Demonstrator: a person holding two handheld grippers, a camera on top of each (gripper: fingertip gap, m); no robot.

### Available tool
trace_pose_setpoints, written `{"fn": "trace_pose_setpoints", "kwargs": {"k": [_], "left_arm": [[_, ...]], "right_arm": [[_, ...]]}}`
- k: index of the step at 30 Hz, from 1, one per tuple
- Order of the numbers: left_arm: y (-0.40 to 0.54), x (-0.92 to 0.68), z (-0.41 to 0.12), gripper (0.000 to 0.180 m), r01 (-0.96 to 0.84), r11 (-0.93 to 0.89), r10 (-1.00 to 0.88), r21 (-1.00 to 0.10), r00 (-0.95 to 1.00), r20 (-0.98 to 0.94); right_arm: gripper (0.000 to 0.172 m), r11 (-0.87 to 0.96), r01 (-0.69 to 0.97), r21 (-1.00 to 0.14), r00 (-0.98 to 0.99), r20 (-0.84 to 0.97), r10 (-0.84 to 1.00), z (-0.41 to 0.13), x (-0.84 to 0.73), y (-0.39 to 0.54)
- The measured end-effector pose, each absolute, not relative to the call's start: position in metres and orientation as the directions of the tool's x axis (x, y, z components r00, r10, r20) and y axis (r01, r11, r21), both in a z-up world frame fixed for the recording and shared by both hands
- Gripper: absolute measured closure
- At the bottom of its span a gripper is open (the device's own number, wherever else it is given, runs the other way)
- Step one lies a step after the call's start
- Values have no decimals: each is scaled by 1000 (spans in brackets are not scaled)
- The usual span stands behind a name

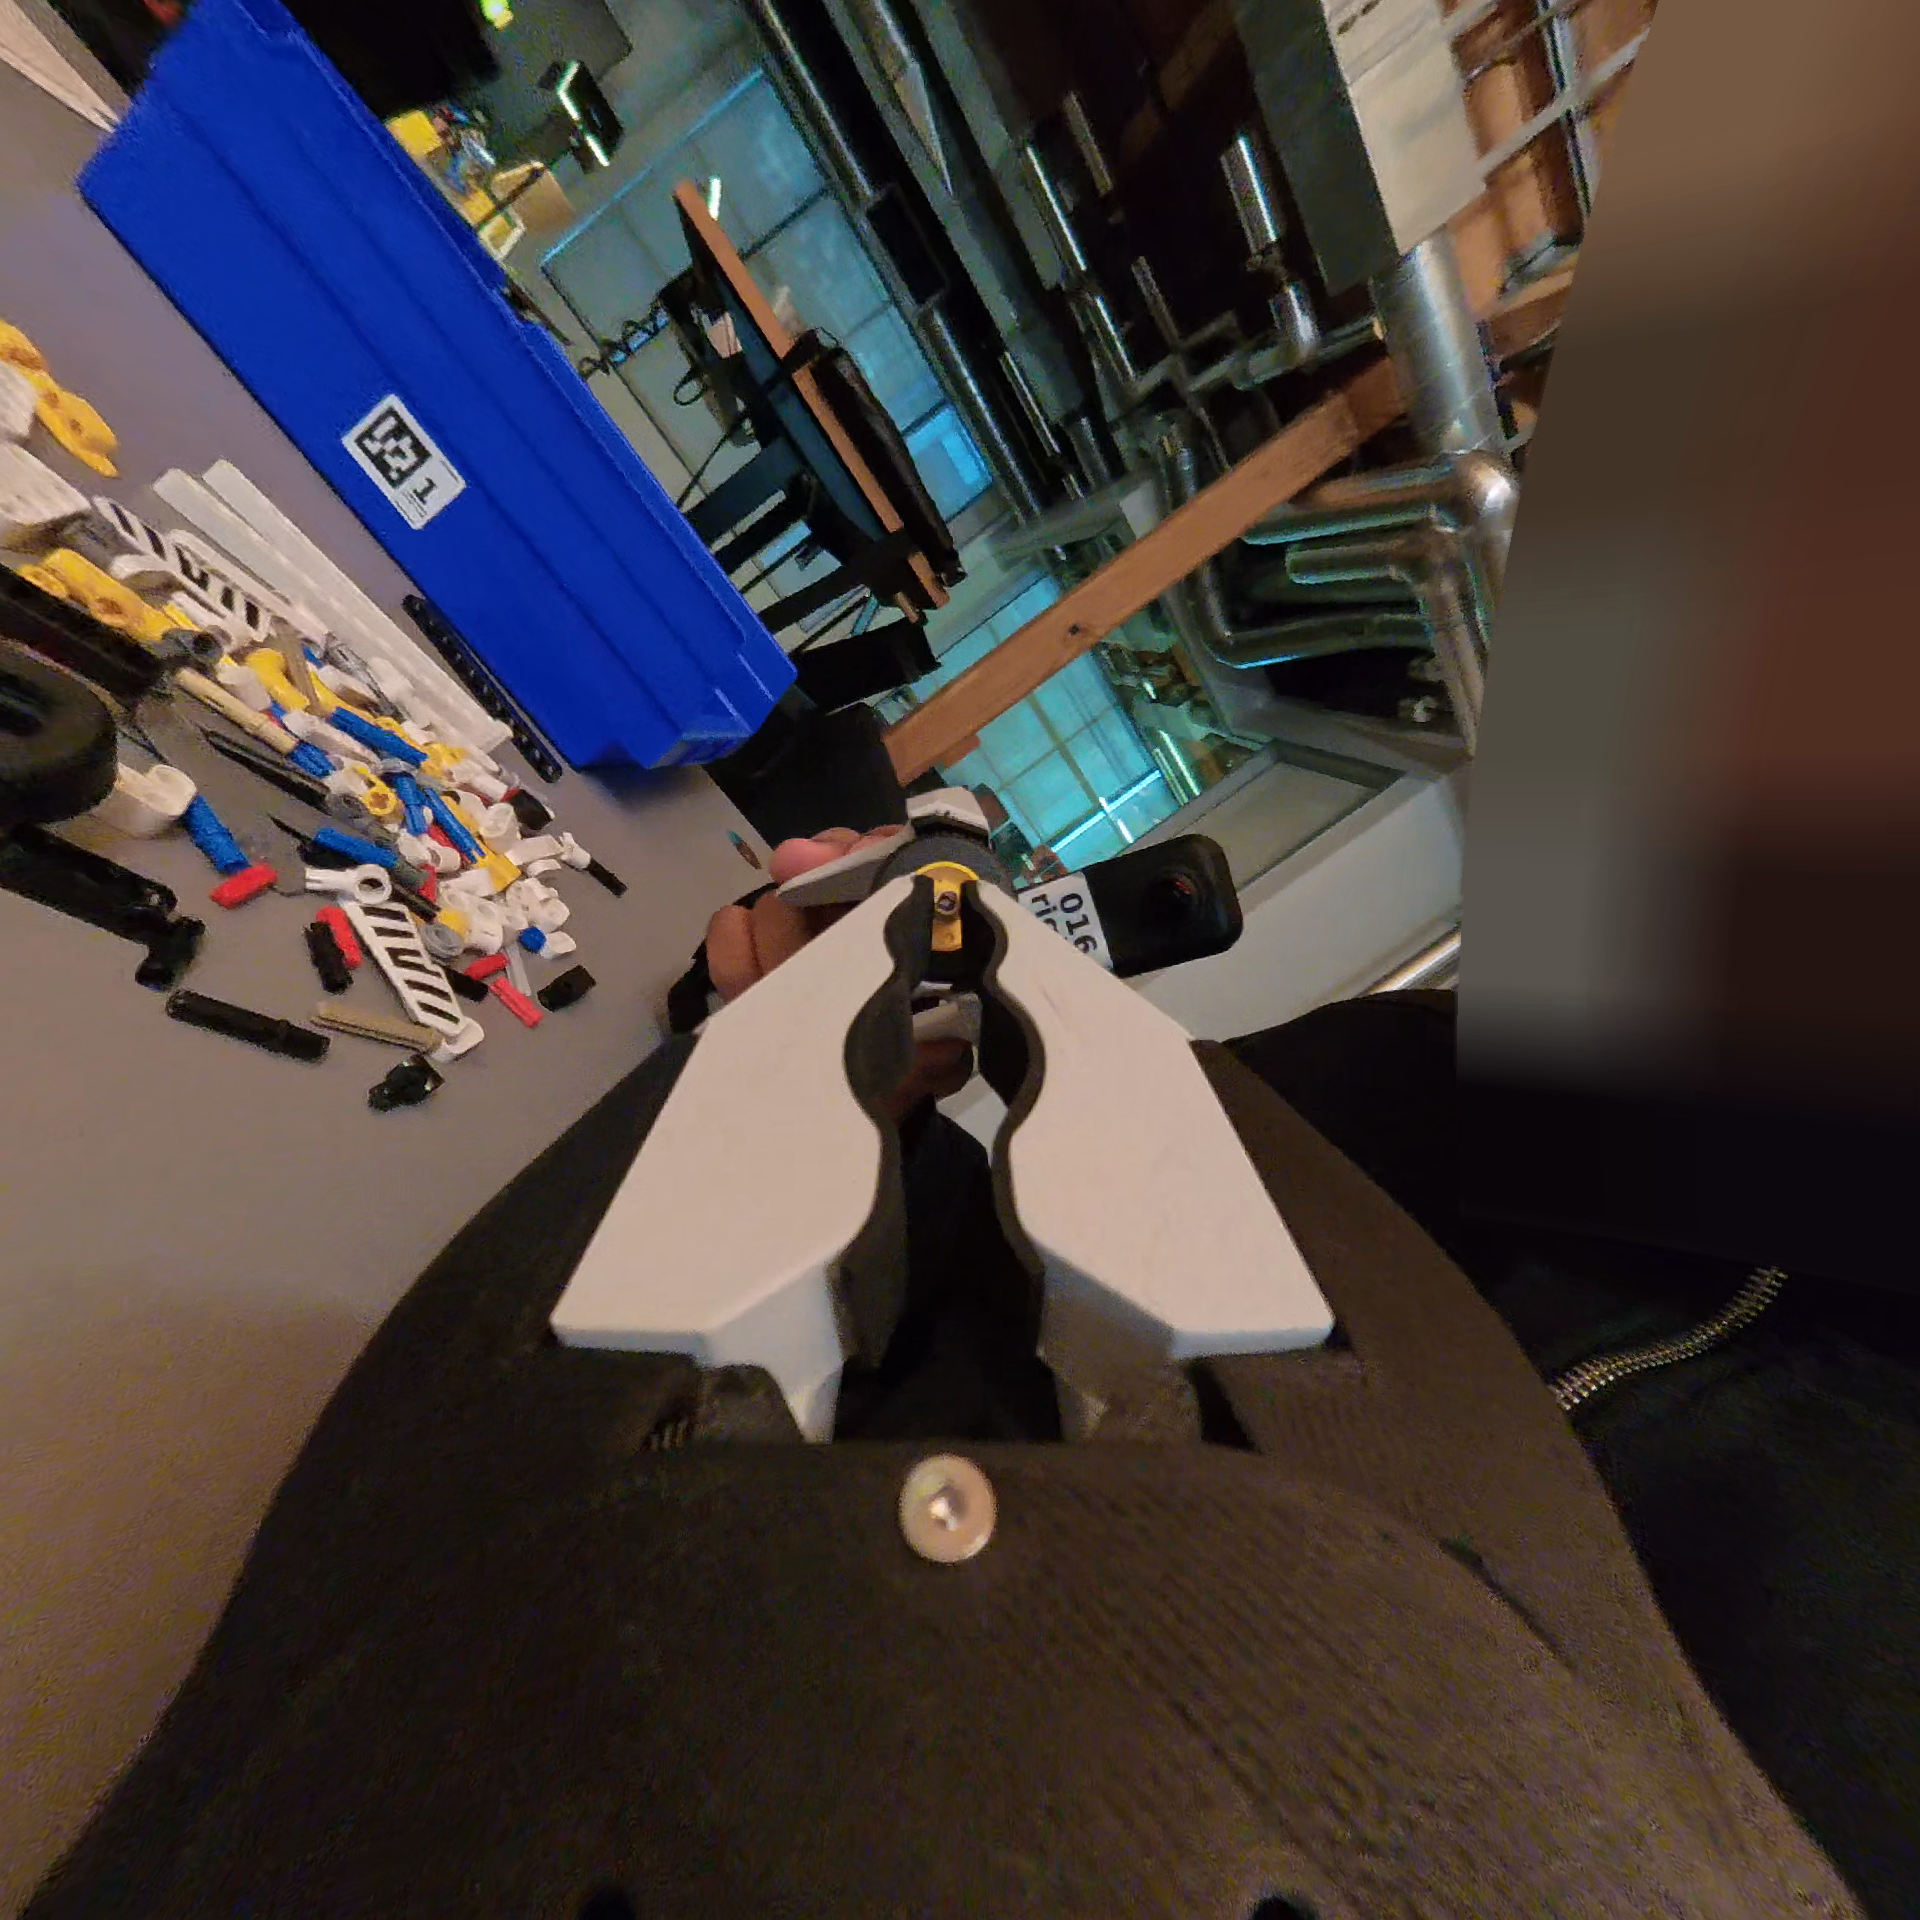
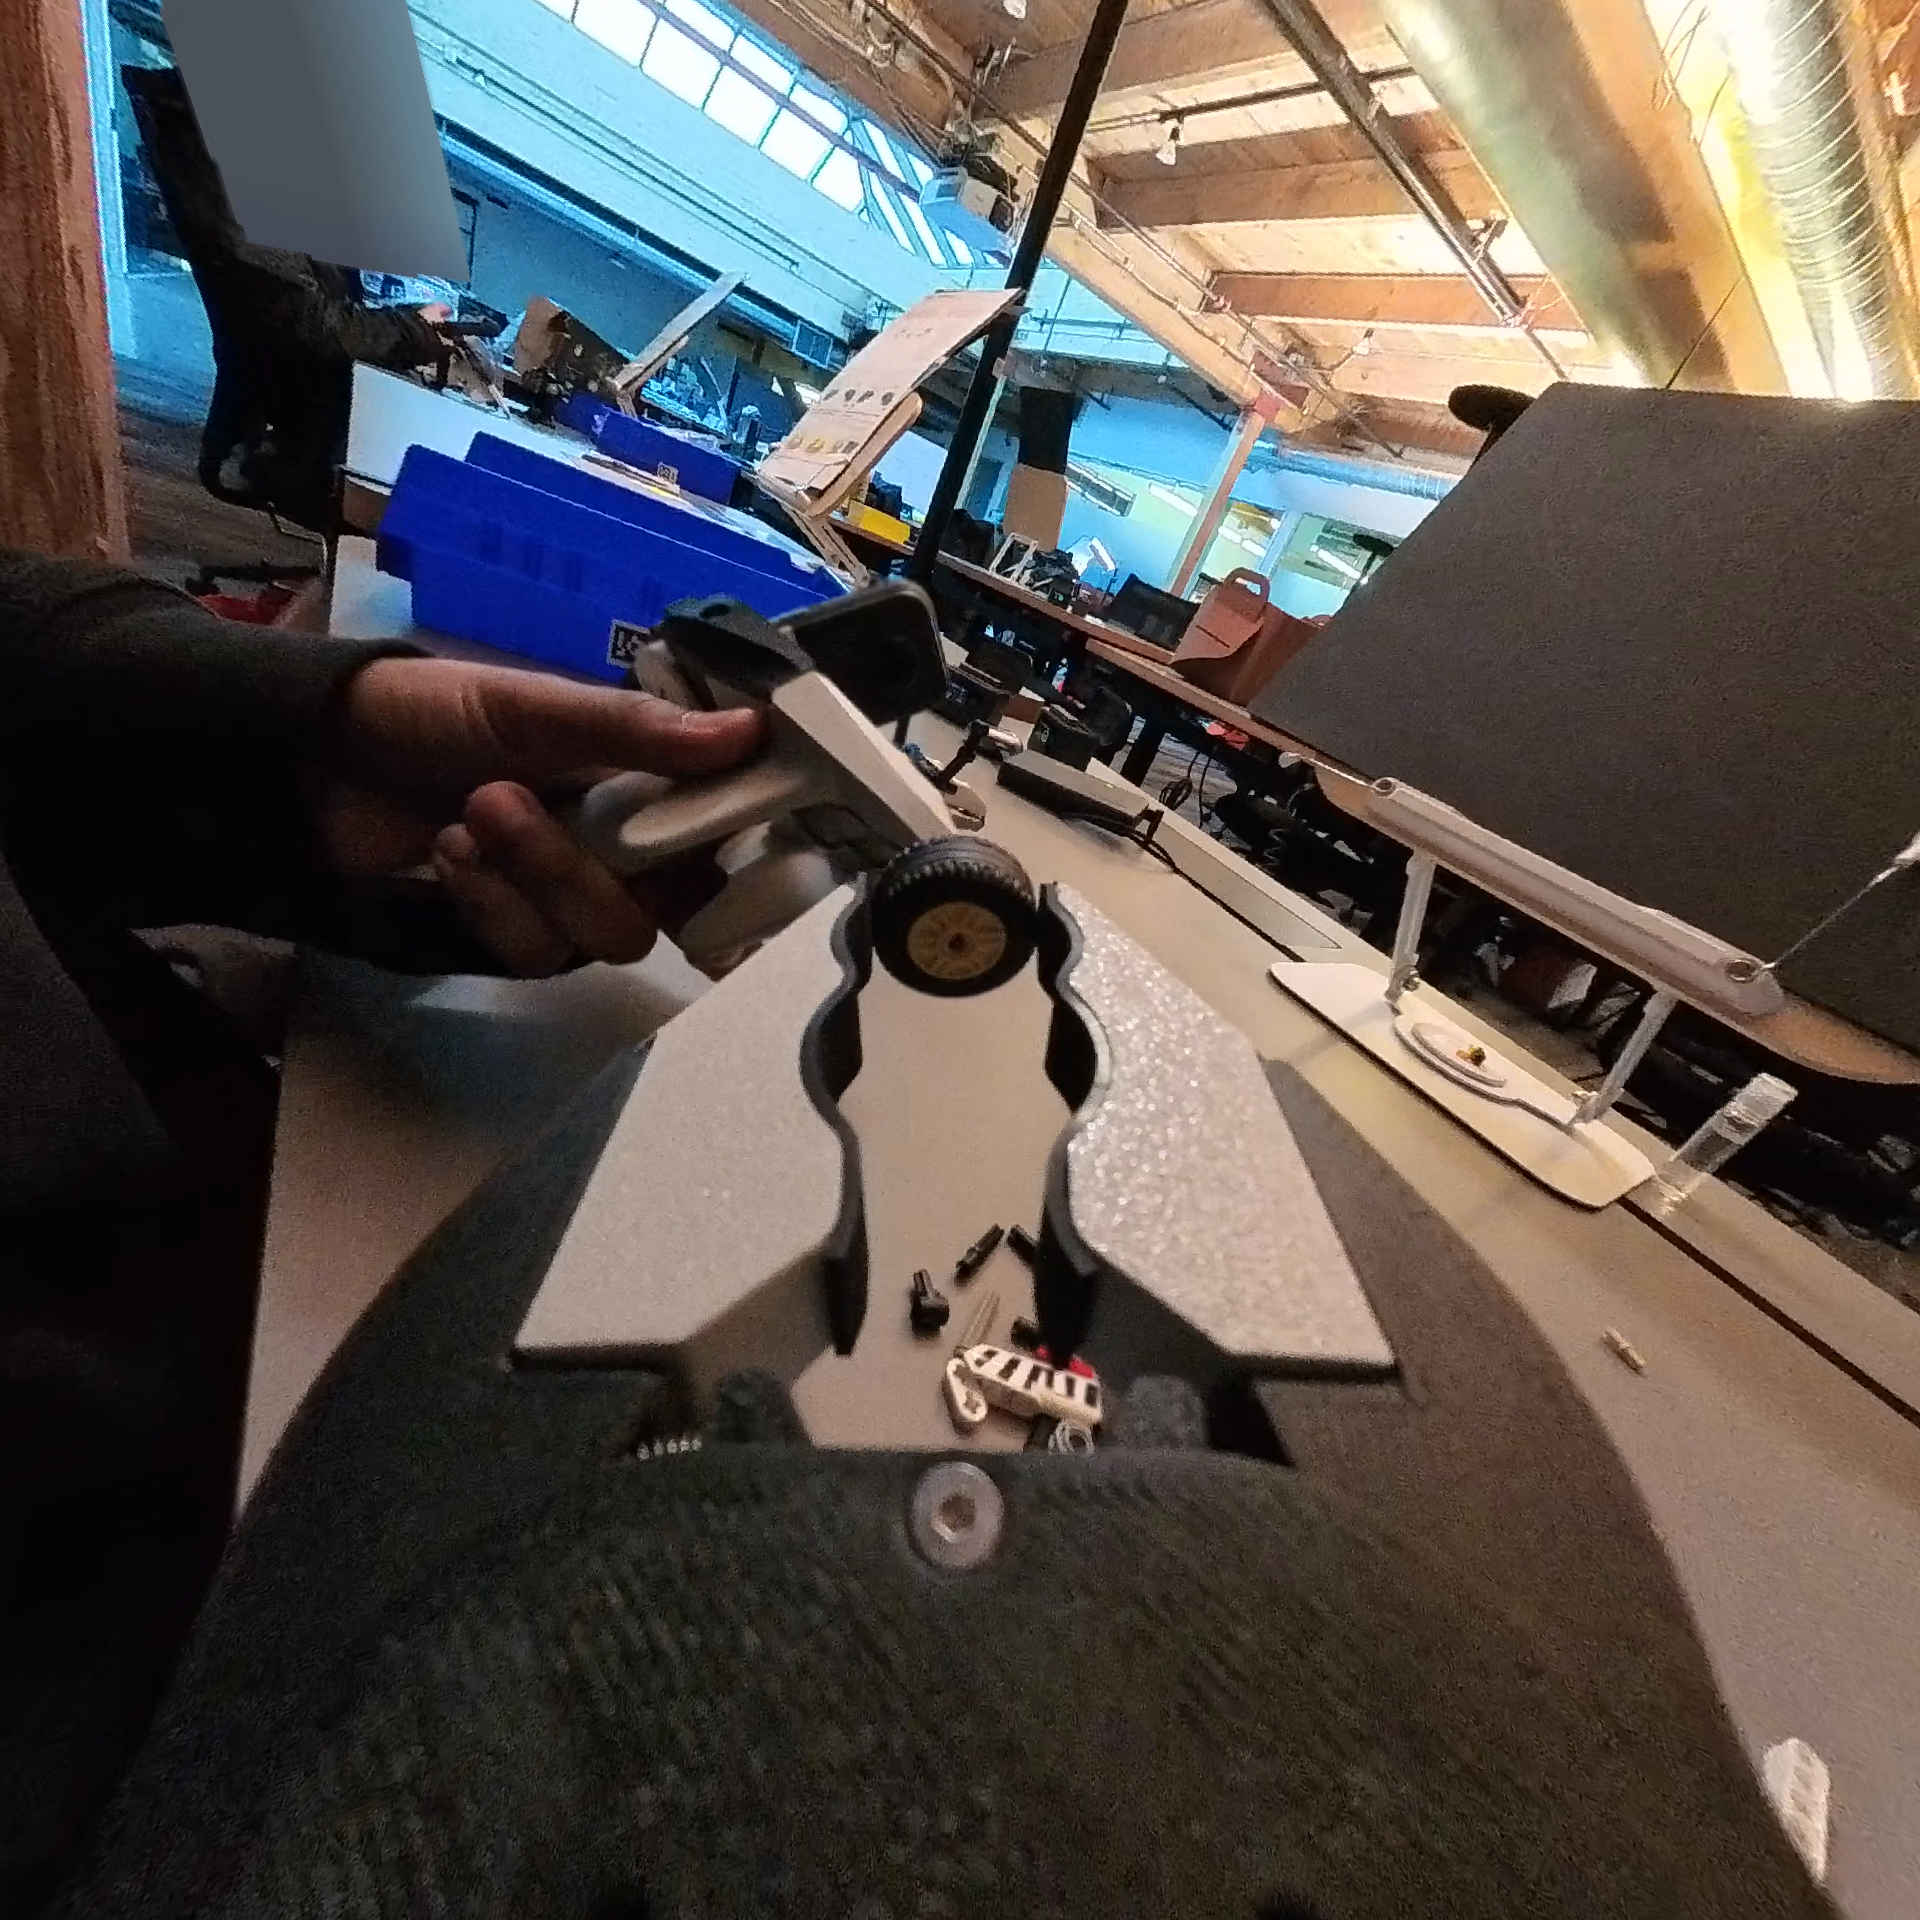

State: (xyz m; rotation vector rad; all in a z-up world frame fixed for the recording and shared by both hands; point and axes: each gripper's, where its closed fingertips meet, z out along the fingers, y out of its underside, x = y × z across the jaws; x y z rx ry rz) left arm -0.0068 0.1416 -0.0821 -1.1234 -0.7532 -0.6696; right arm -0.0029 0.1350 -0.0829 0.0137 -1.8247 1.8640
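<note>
Your right tool (image 2: 956, 935) is spread around one small wheel (image 2: 954, 904), a black rubber tyre with a ribbed tread and a round yellow spoked hub. A dark, wavy pad bears on the tread at 9 o'clock and another at 3 o'clock. The wheel is held up off the grey matte counter (image 2: 1195, 935), at the very tips.

Your left tool (image 1: 941, 902) comes at that wheel from its other face, at 10 o'clock in the right wrist view. Its two white, wedge-shaped fingers are pressed together at the tips, right on the yellow hub (image 1: 943, 925). I cannot tell whether they pinch a pin there.

One glossy blue plastic bin (image 1: 416, 343) with a square tag lies at 11 o'clock of the left tool. At 9 o'clock is a loose heap of small plastic pieces (image 1: 395, 831): blue ridged pins, white curved connectors, yellow and red bits. Beside it lie one white panel with black diagonal stripes (image 1: 410, 961) and one long black beam with holes (image 1: 483, 675).

Under the right tool, at 6 o'clock, lie two short black pegs (image 2: 928, 1299) and one striped panel (image 2: 1023, 1387).
</note>
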Motion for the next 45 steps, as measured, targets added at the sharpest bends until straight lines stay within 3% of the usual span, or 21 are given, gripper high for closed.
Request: {"fn": "trace_pose_setpoints", "kwargs": {"k": [5, 7, 9, 19, 25, 32, 34, 37, 41, 45], "left_arm": [[142, -3, -81, 178, 814, 294, -130, -502, 554, 822], [144, -1, -84, 168, 821, 289, -131, -492, 543, 830], [141, -3, -83, 180, 809, 317, -117, -496, 552, 826], [136, -5, -82, 180, 779, 375, -78, -502, 566, 821], [138, -7, -74, 180, 745, 413, -39, -524, 589, 807], [140, -13, -73, 180, 753, 446, -60, -484, 564, 823], [100, -33, -59, 180, 693, 610, -101, -384, 549, 830], [78, -38, -67, 180, 607, 571, 130, -553, 598, 791], [114, -37, -90, 180, 521, 293, 426, -802, 680, 597], [138, -54, -138, 180, 522, -69, 581, -850, 713, 391]], "right_arm": [[142, 28, -364, -931, -871, 351, 343, -82, 0, 135], [143, 26, -369, -929, -870, 356, 341, -82, 0, 135], [142, 35, -363, -931, -873, 353, 337, -83, -1, 133], [142, 40, -330, -943, -888, 324, 327, -81, -3, 130], [143, -28, -230, -973, -927, 210, 310, -75, -5, 133], [142, -30, -217, -976, -915, 192, 355, -74, -12, 140], [143, -157, -185, -970, -910, 109, 400, -59, -20, 168], [144, -261, -102, -960, -923, -6, 384, -51, -31, 186], [143, -191, -197, -962, -893, 96, 440, -53, -29, 177], [143, -264, -177, -948, -885, 36, 464, -47, -35, 192]]}}
